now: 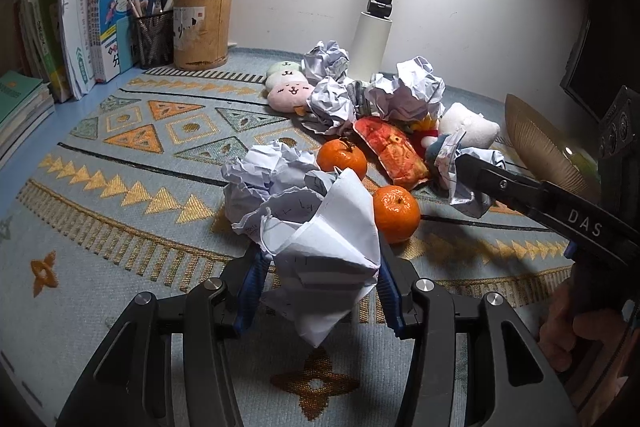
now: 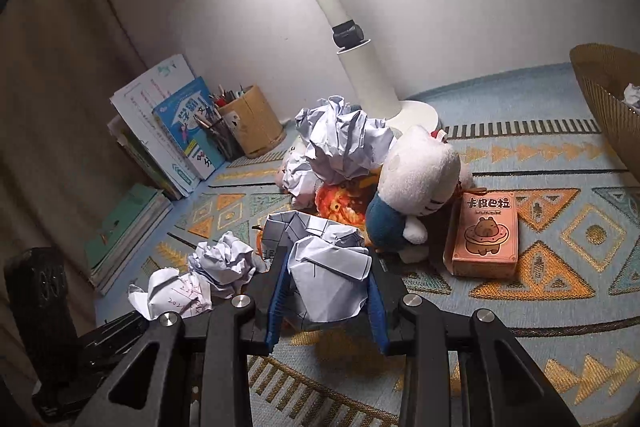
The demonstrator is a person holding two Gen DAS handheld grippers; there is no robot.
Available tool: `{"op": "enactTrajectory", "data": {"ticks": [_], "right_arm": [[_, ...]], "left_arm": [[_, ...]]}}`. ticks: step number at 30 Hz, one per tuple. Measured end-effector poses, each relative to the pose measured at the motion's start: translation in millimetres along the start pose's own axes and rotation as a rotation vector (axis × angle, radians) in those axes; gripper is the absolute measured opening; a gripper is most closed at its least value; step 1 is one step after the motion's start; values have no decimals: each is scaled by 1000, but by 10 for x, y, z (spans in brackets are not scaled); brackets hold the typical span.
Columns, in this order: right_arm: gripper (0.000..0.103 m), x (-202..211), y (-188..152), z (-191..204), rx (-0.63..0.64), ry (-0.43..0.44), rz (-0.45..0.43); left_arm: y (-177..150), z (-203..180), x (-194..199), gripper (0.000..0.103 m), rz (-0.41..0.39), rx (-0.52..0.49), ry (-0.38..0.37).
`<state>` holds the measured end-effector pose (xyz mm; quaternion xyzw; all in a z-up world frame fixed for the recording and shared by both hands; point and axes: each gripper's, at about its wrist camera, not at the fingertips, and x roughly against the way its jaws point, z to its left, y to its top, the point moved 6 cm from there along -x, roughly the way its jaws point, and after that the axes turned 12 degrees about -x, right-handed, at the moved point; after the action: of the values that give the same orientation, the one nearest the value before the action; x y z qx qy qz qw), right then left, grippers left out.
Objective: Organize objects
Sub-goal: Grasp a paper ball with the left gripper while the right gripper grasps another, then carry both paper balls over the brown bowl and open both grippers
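Observation:
My left gripper is shut on a crumpled paper ball and holds it above the patterned mat. My right gripper is shut on another crumpled paper ball; it also shows in the left wrist view, low over the pile. Two mandarins lie on the mat beside more paper balls. A white cat plush, a pink plush and a red-orange snack bag lie in the pile.
A woven basket stands at the right and holds a paper ball. A pink card box lies by the cat plush. A white lamp post stands behind the pile. Pen holders and books line the back left.

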<state>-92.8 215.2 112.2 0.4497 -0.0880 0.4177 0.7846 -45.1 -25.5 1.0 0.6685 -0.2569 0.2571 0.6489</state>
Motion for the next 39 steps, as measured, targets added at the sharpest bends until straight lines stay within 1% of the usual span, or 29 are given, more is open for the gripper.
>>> {"op": "enactTrajectory", "data": {"ticks": [7,15,20,28,31,33,35,37,38,39], "right_arm": [[34,-18,-82,188,88,-11,17],[34,-52,-42,83,40,-13,20],[34,-66,-39,79,41,-14,25],[34,-76,-16,22,24,-12,30],[34,-73,3,-49,-5,-27,26],[34,-61,18,-148,-53,-41,23],[34,38,61,-226,-99,-24,-22],[34,150,111,-244,-108,-24,-64],[34,215,151,-225,-103,-20,-79],[34,293,205,-189,-100,1,-97]], "left_arm": [[-6,-1,-7,47,2,4,-4],[-23,12,-33,48,14,14,-9],[-28,12,-43,48,19,16,-11],[-18,13,-17,48,3,15,-22],[-3,39,80,49,-48,30,-20],[9,55,163,49,-92,39,-23],[26,49,240,49,-131,35,-11],[57,11,304,48,-162,16,15],[84,-20,329,48,-184,7,0],[121,-53,352,48,-210,4,-24]]}}
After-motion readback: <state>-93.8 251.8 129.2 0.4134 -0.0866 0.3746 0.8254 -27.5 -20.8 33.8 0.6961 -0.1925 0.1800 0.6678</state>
